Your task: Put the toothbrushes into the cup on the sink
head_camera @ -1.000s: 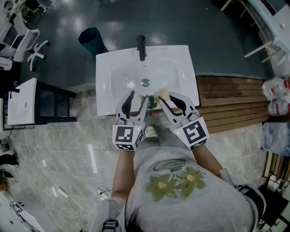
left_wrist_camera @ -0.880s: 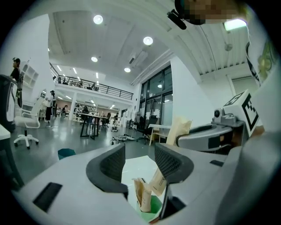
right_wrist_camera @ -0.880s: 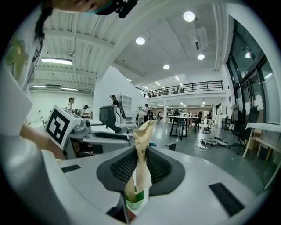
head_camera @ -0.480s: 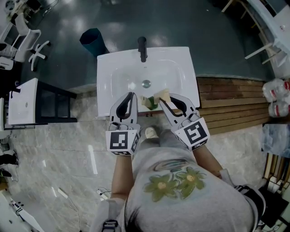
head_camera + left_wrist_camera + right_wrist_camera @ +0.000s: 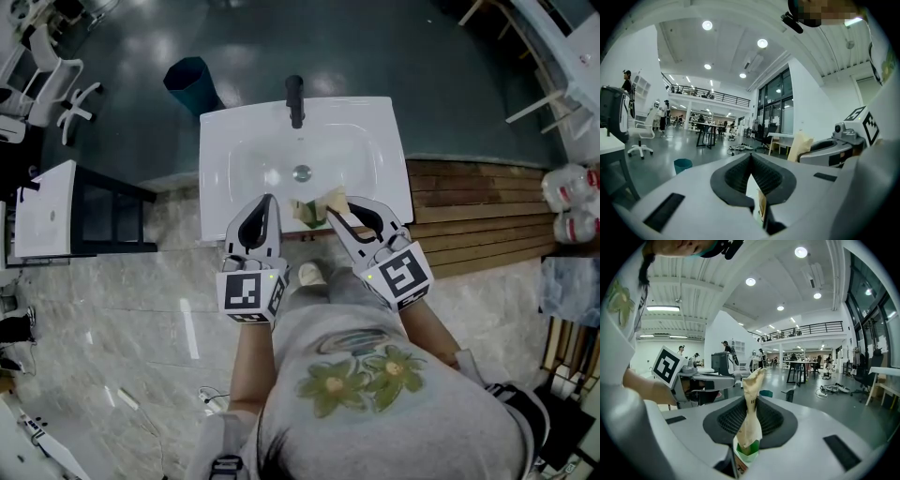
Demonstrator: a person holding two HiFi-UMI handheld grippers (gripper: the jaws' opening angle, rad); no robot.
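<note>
Left gripper jaws gone from spread wide to pressed together, nothing between them, beside right gripper pinching paper-wrapped toothbrush, held over front rim of white sink, black tap at far edge

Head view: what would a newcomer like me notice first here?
A white sink with a black tap fills the middle, seen from above. Over its near edge the right gripper pinches a tan paper-wrapped packet with a green end, while the left gripper beside it has its jaws closed together.
</note>
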